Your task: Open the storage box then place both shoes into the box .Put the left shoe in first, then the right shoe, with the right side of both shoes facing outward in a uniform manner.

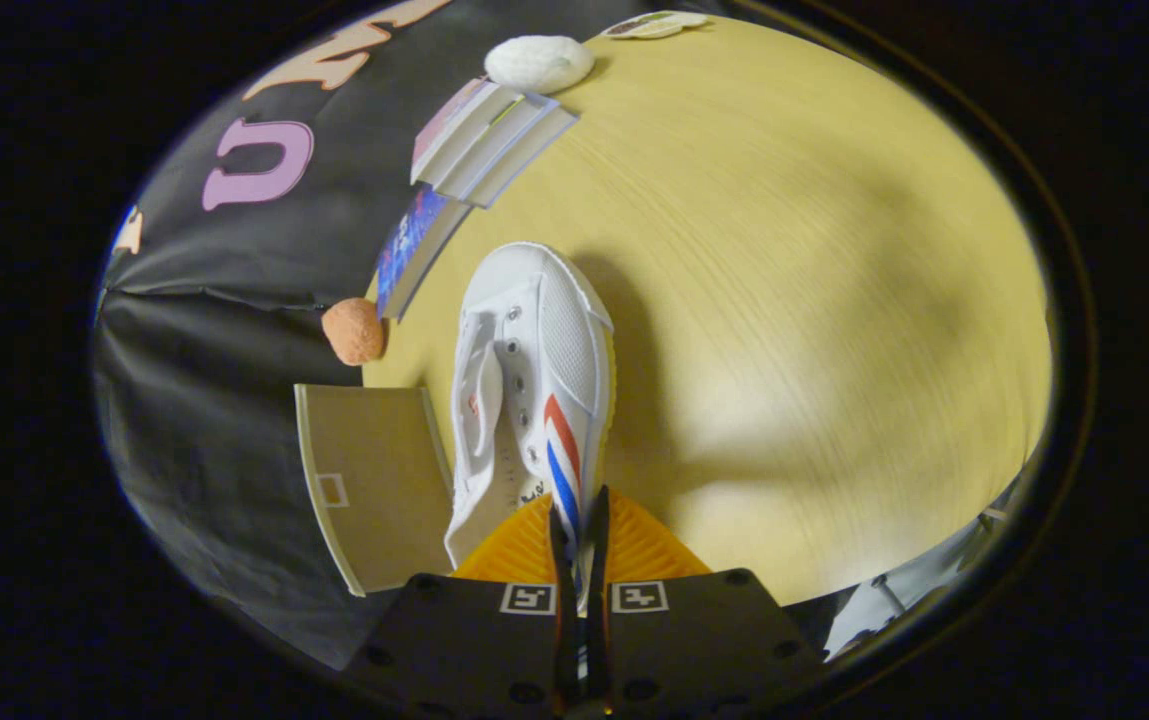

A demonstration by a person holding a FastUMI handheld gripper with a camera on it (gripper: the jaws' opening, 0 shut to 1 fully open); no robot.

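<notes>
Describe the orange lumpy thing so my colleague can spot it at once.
Start at the wooden table. At its edge by the black cloth, beside the blue book and beyond the shoe clamped in the gripper, sits the rough orange lump; its twin is white.

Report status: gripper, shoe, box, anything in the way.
Gripper shut on white shoe at its heel edge, shoe lifted above the table. Box flap open beside the shoe. Books beyond, clear of the path.
</notes>
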